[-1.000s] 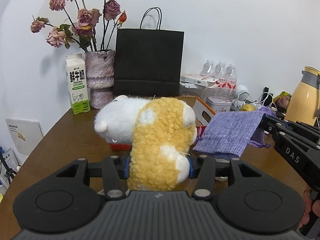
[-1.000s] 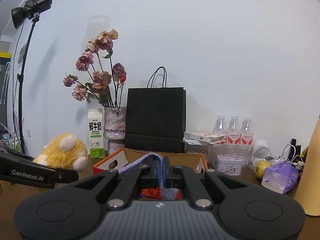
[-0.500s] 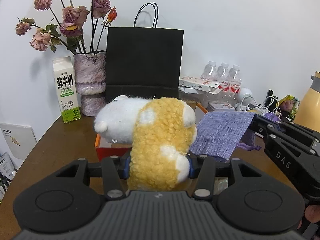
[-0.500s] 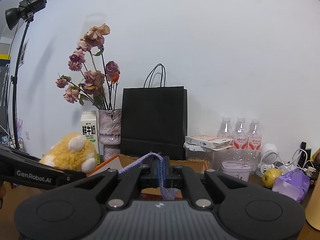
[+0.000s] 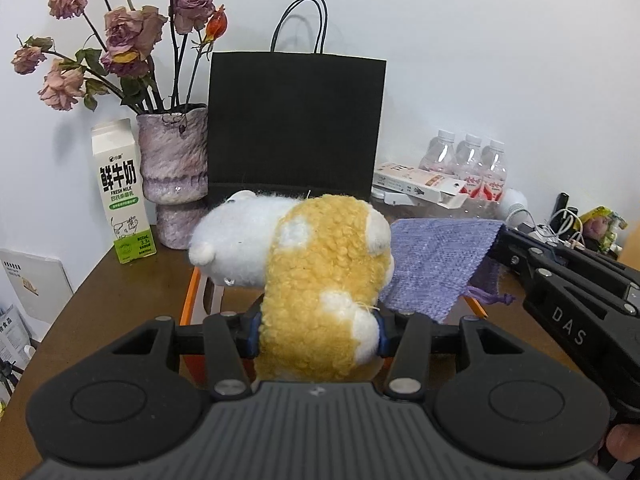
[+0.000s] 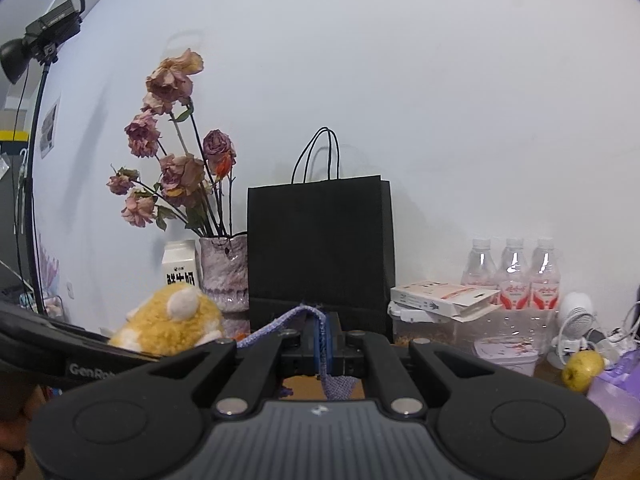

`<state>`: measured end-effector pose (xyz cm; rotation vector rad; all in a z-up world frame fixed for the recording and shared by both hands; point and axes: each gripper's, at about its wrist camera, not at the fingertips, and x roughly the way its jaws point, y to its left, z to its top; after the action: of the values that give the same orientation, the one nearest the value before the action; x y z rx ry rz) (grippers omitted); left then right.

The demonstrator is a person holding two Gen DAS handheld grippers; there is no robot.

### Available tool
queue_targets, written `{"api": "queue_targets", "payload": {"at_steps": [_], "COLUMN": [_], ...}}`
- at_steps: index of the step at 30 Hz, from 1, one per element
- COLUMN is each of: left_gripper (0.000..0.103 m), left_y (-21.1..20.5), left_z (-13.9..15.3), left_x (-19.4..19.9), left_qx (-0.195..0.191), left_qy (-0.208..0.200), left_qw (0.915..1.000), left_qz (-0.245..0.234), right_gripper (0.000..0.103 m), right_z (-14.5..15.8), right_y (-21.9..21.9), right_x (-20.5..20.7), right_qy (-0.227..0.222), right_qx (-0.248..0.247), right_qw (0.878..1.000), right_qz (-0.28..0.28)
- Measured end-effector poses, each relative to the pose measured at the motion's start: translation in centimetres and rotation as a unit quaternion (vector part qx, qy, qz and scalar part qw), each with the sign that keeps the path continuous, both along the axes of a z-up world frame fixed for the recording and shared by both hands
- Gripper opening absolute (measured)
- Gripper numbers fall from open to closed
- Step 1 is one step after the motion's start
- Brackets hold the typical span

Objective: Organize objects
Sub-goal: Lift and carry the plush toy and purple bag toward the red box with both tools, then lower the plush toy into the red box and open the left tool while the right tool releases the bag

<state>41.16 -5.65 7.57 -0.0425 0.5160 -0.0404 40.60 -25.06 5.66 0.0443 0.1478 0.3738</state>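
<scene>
While clamped — plush toy (image 5: pixel 320 280) long axis away from left claw (image 5: pixel 318 336).

Plush toy (image 5: pixel 320 280) is curly mustard yellow with white patches and a white head. Pouch (image 5: pixel 436 264) at 3 o'clock is woven lilac. Bag (image 5: pixel 296 128) at 12 is plain black; milk carton (image 5: pixel 122 196) white with green base.

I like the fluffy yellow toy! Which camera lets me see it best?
The left wrist view. There the plush toy fills the middle, squeezed in the left tool, with its yellow body and white head plain. The right wrist view shows only part of the plush toy, far left, its bottom hidden behind the left tool's arm.
</scene>
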Motion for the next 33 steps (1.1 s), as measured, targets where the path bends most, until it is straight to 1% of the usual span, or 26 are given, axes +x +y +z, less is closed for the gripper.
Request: {"api": "queue_targets", "payload": {"at_steps": [4, 7, 15, 24, 27, 31, 32, 33], "left_gripper": [0.050, 0.050, 0.050, 0.050, 0.050, 0.050, 0.051, 0.053], "left_y": [-0.3, -0.2, 0.0, 0.0, -0.1, 0.2, 0.3, 0.5], "left_z": [0.1, 0.1, -0.3, -2.4, -3.2, -3.9, -4.1, -4.2], "left_x": [1.7, 3.1, 6.9, 10.6, 11.4, 12.6, 12.8, 12.9], "left_qx": [0.010, 0.010, 0.011, 0.023, 0.032, 0.029, 0.029, 0.029], "left_qy": [-0.004, -0.002, 0.016, 0.035, 0.035, 0.047, 0.047, 0.047], "left_qw": [0.9999, 0.9998, 0.9992, 0.9977, 0.9971, 0.9963, 0.9962, 0.9960], "left_qz": [0.010, 0.019, 0.036, 0.054, 0.060, 0.066, 0.068, 0.071], "right_gripper": [0.002, 0.002, 0.002, 0.002, 0.002, 0.003, 0.003, 0.007], "right_z": [0.0, -0.2, -1.1, -3.7, -4.7, -5.4, -5.6, -5.7], "right_y": [0.3, 0.5, 0.5, 0.1, -0.1, 0.1, 0.1, 0.1], "right_x": [2.0, 3.5, 7.4, 11.0, 11.9, 12.4, 12.4, 12.6], "right_qy": [0.005, 0.010, 0.036, 0.074, 0.087, 0.095, 0.095, 0.097], "right_qx": [0.004, 0.004, 0.018, 0.031, 0.035, 0.032, 0.030, 0.027], "right_qw": [1.000, 1.000, 0.999, 0.997, 0.996, 0.995, 0.995, 0.995], "right_qz": [0.004, 0.007, 0.003, -0.009, -0.010, -0.013, -0.014, -0.016]}}
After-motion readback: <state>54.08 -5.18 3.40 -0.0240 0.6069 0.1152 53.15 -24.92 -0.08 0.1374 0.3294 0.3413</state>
